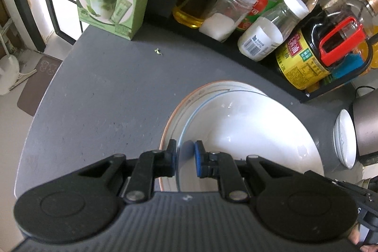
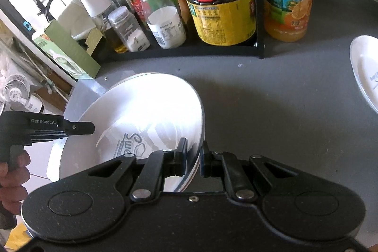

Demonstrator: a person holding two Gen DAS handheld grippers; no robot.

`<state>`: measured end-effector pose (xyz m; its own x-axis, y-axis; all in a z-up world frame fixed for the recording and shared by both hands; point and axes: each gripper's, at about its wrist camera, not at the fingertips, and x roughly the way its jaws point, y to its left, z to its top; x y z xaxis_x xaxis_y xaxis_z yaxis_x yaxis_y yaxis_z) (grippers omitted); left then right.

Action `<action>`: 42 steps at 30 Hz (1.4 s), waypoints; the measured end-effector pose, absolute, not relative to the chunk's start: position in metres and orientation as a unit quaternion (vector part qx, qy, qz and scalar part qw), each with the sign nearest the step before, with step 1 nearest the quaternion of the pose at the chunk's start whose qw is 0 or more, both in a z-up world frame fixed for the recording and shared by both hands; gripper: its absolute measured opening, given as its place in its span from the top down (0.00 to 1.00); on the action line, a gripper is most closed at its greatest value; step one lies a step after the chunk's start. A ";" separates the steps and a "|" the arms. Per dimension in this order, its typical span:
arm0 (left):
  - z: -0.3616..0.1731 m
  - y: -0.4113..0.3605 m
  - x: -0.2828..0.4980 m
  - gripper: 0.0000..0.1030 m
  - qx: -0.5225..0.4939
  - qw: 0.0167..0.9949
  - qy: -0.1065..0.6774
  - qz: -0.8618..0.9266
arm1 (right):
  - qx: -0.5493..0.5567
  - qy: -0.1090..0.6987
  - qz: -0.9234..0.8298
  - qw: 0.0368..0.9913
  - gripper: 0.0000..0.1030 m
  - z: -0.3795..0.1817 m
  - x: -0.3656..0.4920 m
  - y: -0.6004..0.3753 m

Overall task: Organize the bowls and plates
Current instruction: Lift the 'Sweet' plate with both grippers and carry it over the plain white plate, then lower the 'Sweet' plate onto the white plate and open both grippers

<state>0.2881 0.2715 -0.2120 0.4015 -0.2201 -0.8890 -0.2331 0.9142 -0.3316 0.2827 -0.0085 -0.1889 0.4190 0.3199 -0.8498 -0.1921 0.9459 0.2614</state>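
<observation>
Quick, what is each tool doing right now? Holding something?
Left tool: closed on the near rim of the white bowl.
Right tool: closed on the same bowl's opposite rim.

"GenRobot.AI" in pale letters on black handheld gripper body. Blue script starting "Swe", rest hidden, inside white ceramic bowl. Other bottle labels too blurred to read.

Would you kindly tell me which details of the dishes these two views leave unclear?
- Left wrist view: the near rim of the large white bowl is hidden behind the left gripper.
- Left wrist view: the orange-rimmed plate under it shows only an edge.
- Right wrist view: the bowl's printed lettering is partly covered by the right gripper.
- Right wrist view: the small white plate is cropped.
</observation>
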 end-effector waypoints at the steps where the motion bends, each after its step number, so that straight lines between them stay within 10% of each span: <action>1: -0.213 0.271 0.289 0.86 -0.205 0.810 0.550 0.003 | 0.061 0.518 0.151 0.840 0.90 -0.190 0.282 -0.008; 29: -0.193 0.257 0.288 0.83 -0.101 0.834 0.542 0.035 | 0.033 0.536 0.127 0.834 0.87 -0.201 0.287 0.003; 42: -0.209 0.268 0.284 0.61 -0.101 0.819 0.559 0.078 | 0.022 0.546 0.134 0.827 0.77 -0.191 0.290 0.005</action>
